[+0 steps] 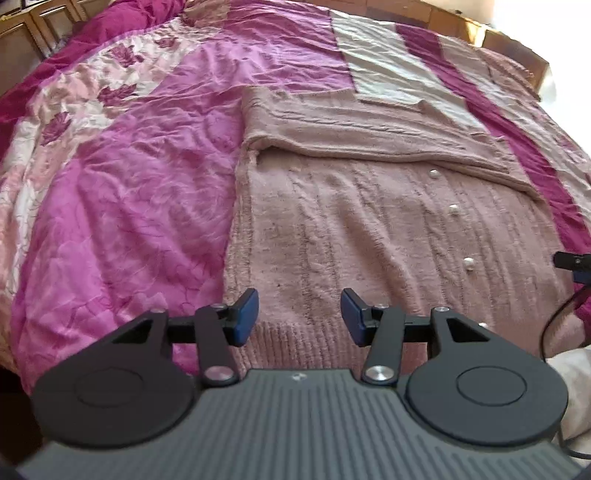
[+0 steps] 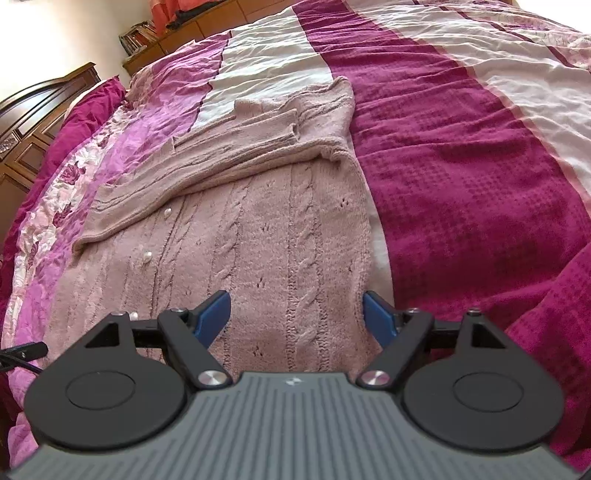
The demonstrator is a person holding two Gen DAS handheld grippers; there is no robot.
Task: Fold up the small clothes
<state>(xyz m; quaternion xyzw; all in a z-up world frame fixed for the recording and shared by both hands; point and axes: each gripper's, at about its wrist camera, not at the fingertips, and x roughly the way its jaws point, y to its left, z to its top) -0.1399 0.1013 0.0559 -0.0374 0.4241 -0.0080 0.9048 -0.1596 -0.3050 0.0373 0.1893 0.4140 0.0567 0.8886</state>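
Observation:
A dusty-pink cable-knit cardigan (image 1: 369, 229) with pearl buttons lies flat on the bed, its sleeves folded across the upper part. My left gripper (image 1: 300, 314) hovers open over the cardigan's ribbed hem near its left edge, with nothing between its blue pads. In the right wrist view the same cardigan (image 2: 266, 236) stretches away from the camera. There my right gripper (image 2: 297, 314) stands wide open over the hem near the right edge, holding nothing. The tip of the right gripper (image 1: 570, 260) shows at the right edge of the left wrist view.
The bed is covered by a pink and magenta quilt (image 1: 122, 206) with white stripes (image 2: 517, 92). A dark wooden headboard (image 2: 44, 110) and a low shelf with books (image 2: 140, 35) stand beyond it. A black cable (image 1: 554, 325) trails at the right.

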